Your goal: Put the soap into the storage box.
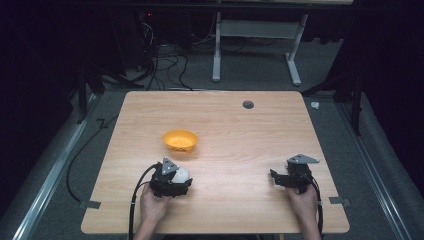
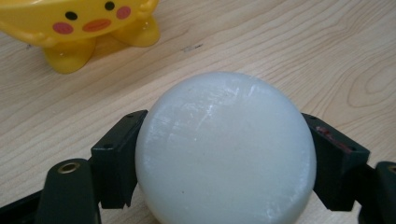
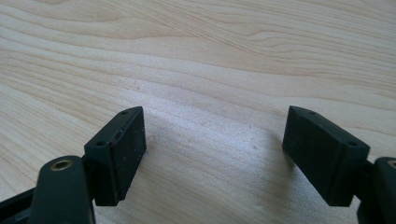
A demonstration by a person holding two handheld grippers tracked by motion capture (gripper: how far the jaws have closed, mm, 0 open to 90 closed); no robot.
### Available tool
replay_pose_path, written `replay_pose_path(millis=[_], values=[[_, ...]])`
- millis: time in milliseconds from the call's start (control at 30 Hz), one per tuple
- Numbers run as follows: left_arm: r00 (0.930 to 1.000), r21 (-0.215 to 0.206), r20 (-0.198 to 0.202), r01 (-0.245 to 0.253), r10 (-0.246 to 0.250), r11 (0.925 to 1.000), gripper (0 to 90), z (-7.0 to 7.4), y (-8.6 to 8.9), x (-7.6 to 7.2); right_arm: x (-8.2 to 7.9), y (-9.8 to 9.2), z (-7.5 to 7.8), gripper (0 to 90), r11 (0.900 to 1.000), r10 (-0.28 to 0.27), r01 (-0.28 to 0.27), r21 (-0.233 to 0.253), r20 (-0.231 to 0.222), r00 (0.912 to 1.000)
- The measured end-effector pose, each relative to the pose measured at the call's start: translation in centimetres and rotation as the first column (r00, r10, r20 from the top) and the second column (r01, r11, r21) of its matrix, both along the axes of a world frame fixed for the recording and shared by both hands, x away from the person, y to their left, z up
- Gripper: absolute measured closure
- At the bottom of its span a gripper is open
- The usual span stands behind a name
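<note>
We have the white ball (image 2: 224,149) clamped in our left gripper (image 1: 172,181) near the table's (image 1: 250,150) front edge, just short of the yellow bowl (image 1: 180,140). Our right gripper (image 3: 215,149) rests wide apart, holding nothing. Probably dropping the ball into the bowl remains.

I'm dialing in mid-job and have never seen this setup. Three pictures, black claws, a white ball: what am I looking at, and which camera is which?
A person at a light wooden table holds a hand-operated gripper in each hand. The high view looks down from above; the other two cameras ride on the grippers, looking along their black jaws. The left gripper is closed on a smooth white ball, gripped on both sides. The right gripper is open over bare wood, holding nothing. Just beyond the ball stands a small yellow plastic bowl with a cartoon face and feet.
</note>
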State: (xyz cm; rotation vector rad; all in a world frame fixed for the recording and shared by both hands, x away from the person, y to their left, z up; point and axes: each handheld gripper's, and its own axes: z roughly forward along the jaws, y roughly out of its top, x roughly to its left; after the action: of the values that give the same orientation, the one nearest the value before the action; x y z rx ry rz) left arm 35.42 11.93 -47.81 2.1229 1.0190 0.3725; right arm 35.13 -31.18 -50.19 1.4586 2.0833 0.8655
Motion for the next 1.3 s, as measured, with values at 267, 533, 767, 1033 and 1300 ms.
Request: replay_pose_path(millis=[267,533,767,1033,1300], values=[[0.9996,-0.01,0.022,0.019,-0.019,0.9998,23.8,1.3,-0.2,-0.1,0.0,0.0,0.0,22.3,1.0,0.001,-0.001,0.0,0.0,1.0],[0.9995,-0.033,0.018,0.026,-0.025,0.9991,23.8,1.9,0.0,0.1,0.0,0.0,0.0,22.3,1.0,0.001,-0.001,0.0,0.0,1.0],[0.9995,-0.047,0.026,0.02,-0.019,0.9987,23.8,2.6,0.5,0.3,0.0,0.0,0.0,22.3,1.0,0.002,-0.002,-0.001,0.001,1.0],[0.9996,-0.059,0.021,0.02,-0.019,0.9981,23.8,3.0,0.9,0.5,0.0,0.0,0.0,22.2,1.0,0.002,-0.002,-0.001,0.0,1.0],[0.9998,-0.07,0.021,0.006,-0.005,0.9975,23.8,3.3,1.6,0.7,0.0,0.0,0.0,22.2,1.0,0.002,-0.002,-0.001,0.001,1.0]])
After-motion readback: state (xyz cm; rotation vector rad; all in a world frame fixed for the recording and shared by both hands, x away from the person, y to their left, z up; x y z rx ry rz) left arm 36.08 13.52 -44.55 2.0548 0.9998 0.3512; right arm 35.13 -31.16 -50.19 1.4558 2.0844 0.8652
